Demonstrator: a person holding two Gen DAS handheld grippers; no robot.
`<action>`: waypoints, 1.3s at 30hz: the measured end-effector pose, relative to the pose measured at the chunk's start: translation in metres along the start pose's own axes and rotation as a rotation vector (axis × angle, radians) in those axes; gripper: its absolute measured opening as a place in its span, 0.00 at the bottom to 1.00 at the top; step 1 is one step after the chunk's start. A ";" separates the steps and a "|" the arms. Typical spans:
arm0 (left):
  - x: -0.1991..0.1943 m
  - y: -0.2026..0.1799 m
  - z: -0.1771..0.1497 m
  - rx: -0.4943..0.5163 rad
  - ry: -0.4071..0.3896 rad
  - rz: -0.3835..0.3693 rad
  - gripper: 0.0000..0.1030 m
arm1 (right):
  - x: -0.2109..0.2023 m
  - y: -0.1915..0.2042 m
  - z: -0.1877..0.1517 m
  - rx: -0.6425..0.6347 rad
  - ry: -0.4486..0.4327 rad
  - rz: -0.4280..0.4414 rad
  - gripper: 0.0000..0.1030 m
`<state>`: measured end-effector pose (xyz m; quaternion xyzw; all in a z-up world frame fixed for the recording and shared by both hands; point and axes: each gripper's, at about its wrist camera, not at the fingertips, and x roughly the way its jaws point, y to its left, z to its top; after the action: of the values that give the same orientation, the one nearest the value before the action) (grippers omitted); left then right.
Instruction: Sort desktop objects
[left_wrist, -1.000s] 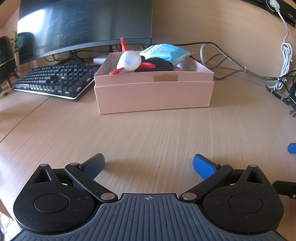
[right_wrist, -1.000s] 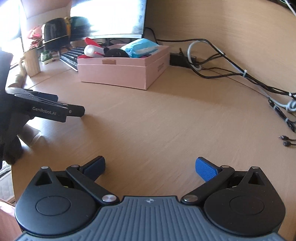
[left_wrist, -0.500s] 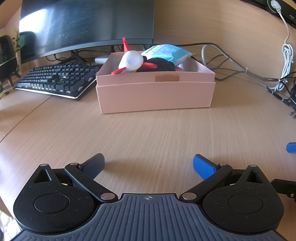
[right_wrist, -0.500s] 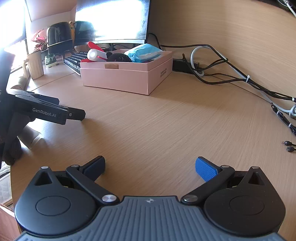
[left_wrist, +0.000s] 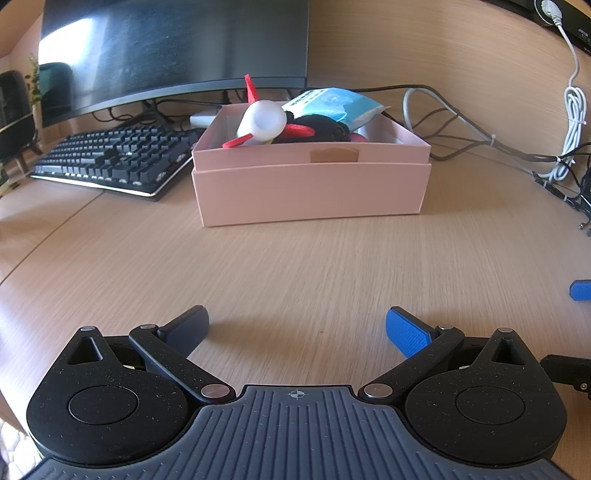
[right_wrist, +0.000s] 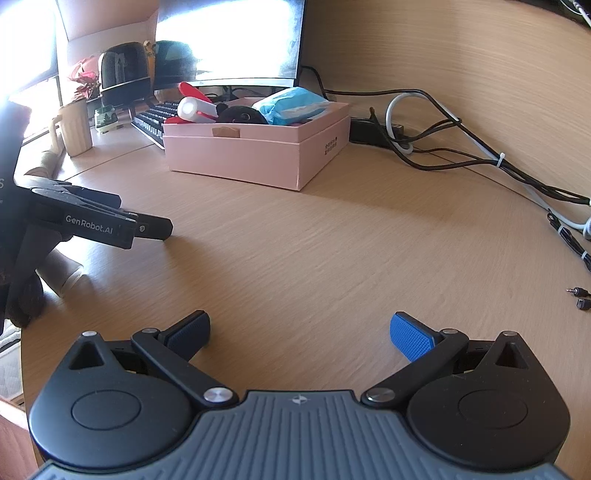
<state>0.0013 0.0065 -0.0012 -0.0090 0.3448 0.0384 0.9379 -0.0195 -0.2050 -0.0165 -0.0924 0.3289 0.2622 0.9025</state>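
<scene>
Taking the pale pink cardboard box (left_wrist: 310, 184) as my landmark and reading from the left: to its left lies the black keyboard (left_wrist: 110, 162), and behind that and the box stands the dark curved monitor (left_wrist: 173, 48). Neither looks like something I am meant to move.

Inside the box, from its left end, I see a white cylindrical toy with red fins (left_wrist: 260, 120), a black plush toy (left_wrist: 321, 129) in the middle, and a light blue plastic packet (left_wrist: 332, 105) leaning at the back right. To the right of the box a tangle of black and white cables (left_wrist: 480, 136) runs along the wall.

In front of the box the wooden desk (left_wrist: 295, 266) is bare, so I judge the sorting is as good as finished: everything loose seems to be in the box already, and I can find nothing left to fetch apart from two small plugs (right_wrist: 578, 297) far to the right in my right-hand view.

My left gripper (left_wrist: 297, 325) hovers low over the desk, well in front of the box, fingers spread wide with nothing between them. My right gripper (right_wrist: 300, 330) sits further right of the box and equally far back, also spread and empty.
</scene>
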 end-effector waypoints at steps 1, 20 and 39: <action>0.000 0.000 0.000 0.000 0.000 0.000 1.00 | 0.000 -0.001 0.000 -0.007 0.000 0.007 1.00; 0.000 0.000 0.001 0.002 0.009 -0.001 1.00 | -0.002 -0.003 -0.001 -0.022 0.001 0.028 1.00; -0.007 -0.002 -0.006 0.013 -0.004 -0.012 1.00 | -0.002 -0.002 -0.001 -0.021 0.001 0.028 1.00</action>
<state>-0.0073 0.0039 -0.0011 -0.0050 0.3430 0.0306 0.9388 -0.0201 -0.2081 -0.0156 -0.0973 0.3277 0.2783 0.8976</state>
